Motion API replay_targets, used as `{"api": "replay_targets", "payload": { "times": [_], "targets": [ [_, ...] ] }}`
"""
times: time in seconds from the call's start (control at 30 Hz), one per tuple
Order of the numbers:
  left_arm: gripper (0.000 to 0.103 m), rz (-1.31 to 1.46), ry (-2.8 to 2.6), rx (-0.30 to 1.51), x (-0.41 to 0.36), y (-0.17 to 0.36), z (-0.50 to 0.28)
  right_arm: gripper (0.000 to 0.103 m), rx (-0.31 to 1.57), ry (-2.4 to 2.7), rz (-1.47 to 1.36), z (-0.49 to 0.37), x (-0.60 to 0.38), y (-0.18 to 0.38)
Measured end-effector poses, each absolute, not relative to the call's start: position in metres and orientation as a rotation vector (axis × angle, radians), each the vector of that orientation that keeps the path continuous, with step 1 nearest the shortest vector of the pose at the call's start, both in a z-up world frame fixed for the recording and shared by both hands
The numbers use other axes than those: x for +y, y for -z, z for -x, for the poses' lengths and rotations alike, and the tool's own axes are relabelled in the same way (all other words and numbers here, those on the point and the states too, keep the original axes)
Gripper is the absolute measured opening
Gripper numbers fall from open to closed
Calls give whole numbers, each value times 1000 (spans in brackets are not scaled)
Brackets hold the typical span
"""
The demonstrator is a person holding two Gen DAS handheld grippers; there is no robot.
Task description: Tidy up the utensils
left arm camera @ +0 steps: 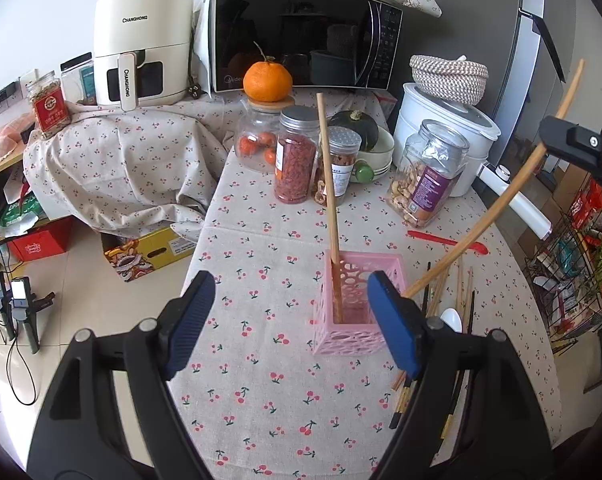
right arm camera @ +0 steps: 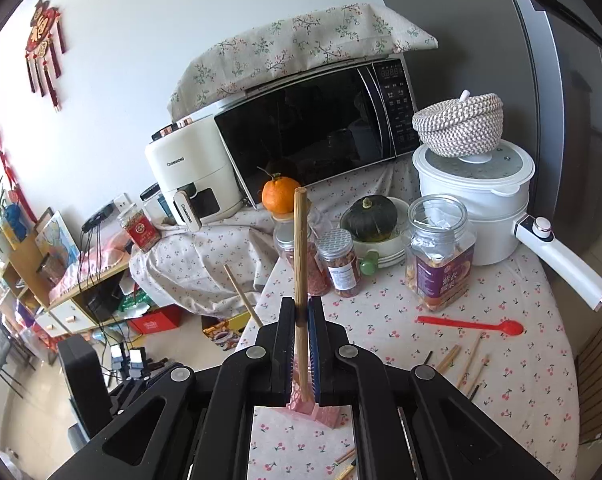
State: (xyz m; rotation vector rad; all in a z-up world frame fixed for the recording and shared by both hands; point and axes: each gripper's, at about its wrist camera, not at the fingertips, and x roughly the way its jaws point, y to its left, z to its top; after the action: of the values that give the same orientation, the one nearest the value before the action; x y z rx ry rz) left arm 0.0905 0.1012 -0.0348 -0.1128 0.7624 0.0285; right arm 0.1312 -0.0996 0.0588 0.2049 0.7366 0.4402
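A pink perforated holder (left arm camera: pixel 357 304) stands on the cherry-print tablecloth, with one wooden chopstick (left arm camera: pixel 328 184) upright in it. My left gripper (left arm camera: pixel 289 320) is open and empty, its jaws either side of the holder's near left part. My right gripper (right arm camera: pixel 301 312) is shut on another wooden chopstick (right arm camera: pixel 300 248) and holds it above the holder (right arm camera: pixel 321 412); in the left wrist view this stick (left arm camera: pixel 501 204) slants down toward the holder's right side. Several loose chopsticks (left arm camera: pixel 461 296) and a white spoon (left arm camera: pixel 452 318) lie right of the holder. A red spoon (left arm camera: pixel 447 241) lies farther back.
Jars of dried food (left arm camera: pixel 295 156) and nuts (left arm camera: pixel 429 176), a squash in bowls (left arm camera: pixel 361 128), a white cooker (left arm camera: pixel 453 132) with a long handle (right arm camera: pixel 561 264), a microwave (left arm camera: pixel 301 36) and an air fryer (left arm camera: pixel 141 40) crowd the back. The table edge drops off on the left (left arm camera: pixel 197 248).
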Motion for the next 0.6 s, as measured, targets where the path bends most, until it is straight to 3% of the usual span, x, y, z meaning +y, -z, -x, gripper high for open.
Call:
{"api": "replay_targets", "payload": {
  "times": [0.3,0.6],
  "targets": [
    [81,117,-24,739,103,30,-85,6,901,-415,-219,-169,-82,-6],
    [81,115,-6,730,96,28,-83,7,957,-397,-239,-184,-81,11]
  ]
}}
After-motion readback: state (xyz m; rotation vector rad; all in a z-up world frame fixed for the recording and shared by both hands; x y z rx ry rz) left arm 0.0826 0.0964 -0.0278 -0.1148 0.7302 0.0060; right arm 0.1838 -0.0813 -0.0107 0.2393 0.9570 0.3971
